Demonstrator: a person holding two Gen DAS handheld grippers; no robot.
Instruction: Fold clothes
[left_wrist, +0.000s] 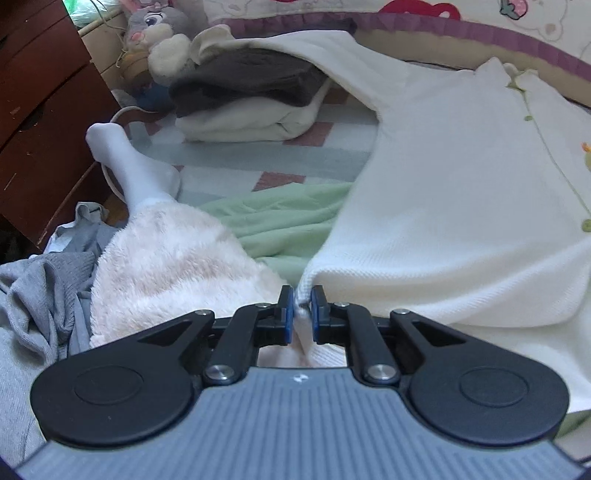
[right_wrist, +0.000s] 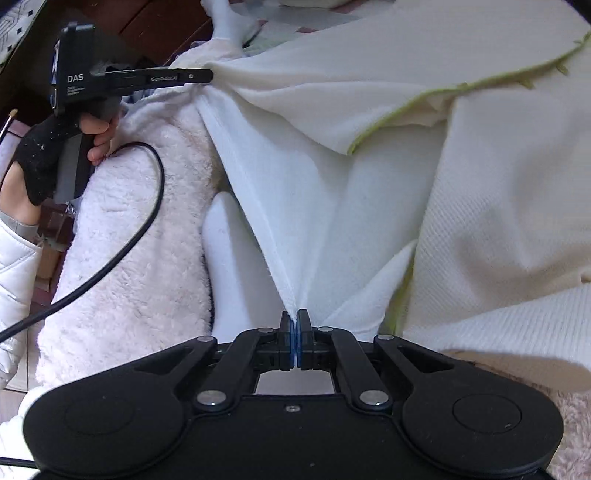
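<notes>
Both hand-held grippers are clenched on the hem of a white cardigan (left_wrist: 461, 206) with green trim. The left hand-held gripper (left_wrist: 303, 308) pinches a bunched corner of the hem between its blue pads, and the right hand-held gripper (right_wrist: 295, 334) pinches a thin fold of the same edge. The cardigan lies spread over a checked blanket (left_wrist: 258, 155) on the bed, its far sleeve (left_wrist: 295, 48) draped onto a stack of folded clothes (left_wrist: 251, 99) near the bed's far left corner. Its near part hangs over the person's fluffy pink trousers (left_wrist: 173, 266).

The main risk is the sleeve: lifting or swinging the cardigan could drag that stack askew or topple it. The right grip holds very little cloth, so a firm pull could slip the hem out and drop that side. The edge is taut between the two hand-held grippers in the right wrist view; pulling unevenly would skew any fold and wrinkle the knit. The cable (right_wrist: 122, 236) trailing across the lap could snag loose cloth. A green cloth (left_wrist: 280, 218) lies under the cardigan and might be dragged along.
</notes>
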